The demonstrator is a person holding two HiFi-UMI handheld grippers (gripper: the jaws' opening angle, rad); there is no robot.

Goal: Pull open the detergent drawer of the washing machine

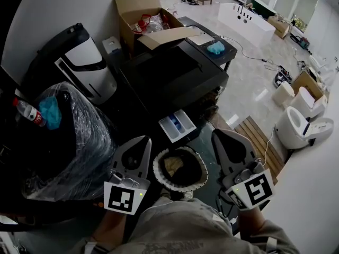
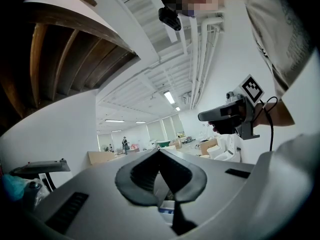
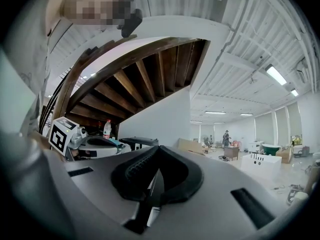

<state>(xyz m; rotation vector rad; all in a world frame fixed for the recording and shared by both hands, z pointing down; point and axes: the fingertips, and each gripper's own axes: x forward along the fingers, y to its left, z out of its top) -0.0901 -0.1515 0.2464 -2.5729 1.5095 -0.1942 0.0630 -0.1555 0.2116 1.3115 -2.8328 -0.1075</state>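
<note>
In the head view the dark washing machine [image 1: 175, 73] stands below me. Its white and blue detergent drawer [image 1: 177, 126] sticks out of the front, pulled open. Under the drawer the round door opening [image 1: 180, 167] faces up at me. My left gripper [image 1: 145, 141] hovers just left of the opening and my right gripper [image 1: 217, 135] just right of it, both short of the drawer and touching nothing. Both are shut and empty: the left gripper [image 2: 159, 151] and the right gripper [image 3: 157, 148] each show pads meeting at the tips.
An open cardboard box [image 1: 140, 15] sits behind the machine. A plastic-wrapped black bulk [image 1: 69, 142] with a bottle [image 1: 29, 111] and blue cloth [image 1: 50, 111] stands at left. A wooden pallet [image 1: 257, 136] and white toilets [image 1: 299, 128] are at right.
</note>
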